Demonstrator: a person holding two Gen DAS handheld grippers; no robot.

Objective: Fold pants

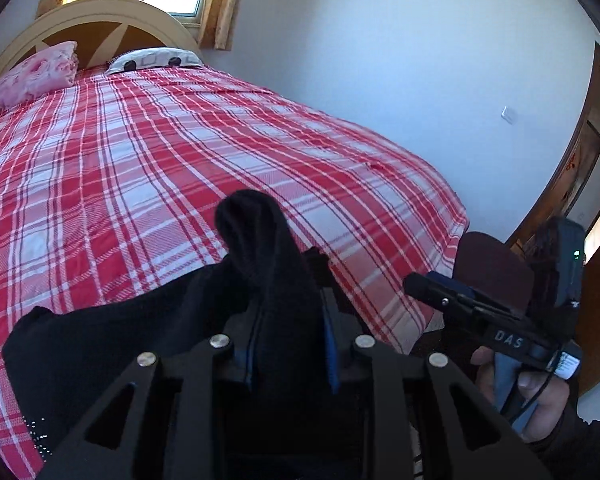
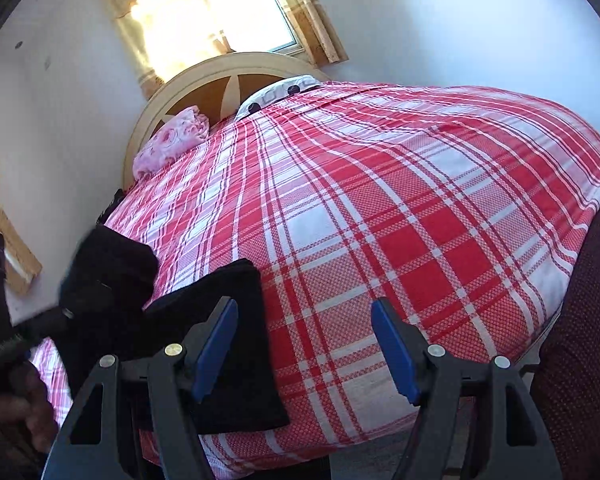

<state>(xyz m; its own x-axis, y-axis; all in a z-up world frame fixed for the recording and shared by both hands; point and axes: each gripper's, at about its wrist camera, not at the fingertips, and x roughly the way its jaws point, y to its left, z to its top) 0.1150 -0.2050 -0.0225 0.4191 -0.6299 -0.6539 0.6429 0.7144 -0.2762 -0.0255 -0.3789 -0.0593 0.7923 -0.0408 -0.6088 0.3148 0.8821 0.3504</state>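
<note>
The black pants (image 1: 148, 320) lie on the near edge of the red plaid bed (image 1: 180, 152). My left gripper (image 1: 290, 344) is shut on a bunched part of the pants, which sticks up between its blue pads. In the right wrist view the pants (image 2: 228, 340) lie at the bed's near left corner, partly folded. My right gripper (image 2: 304, 344) is open and empty, its blue pads (image 2: 396, 352) wide apart just right of the pants. The right gripper also shows in the left wrist view (image 1: 420, 284), beside the bed's corner.
A pink pillow (image 1: 32, 76) and a white patterned pillow (image 1: 156, 60) lie by the cream headboard (image 2: 228, 76). A curtained window (image 2: 220, 12) is behind it. A wooden door (image 1: 572, 184) stands at the right. White walls surround the bed.
</note>
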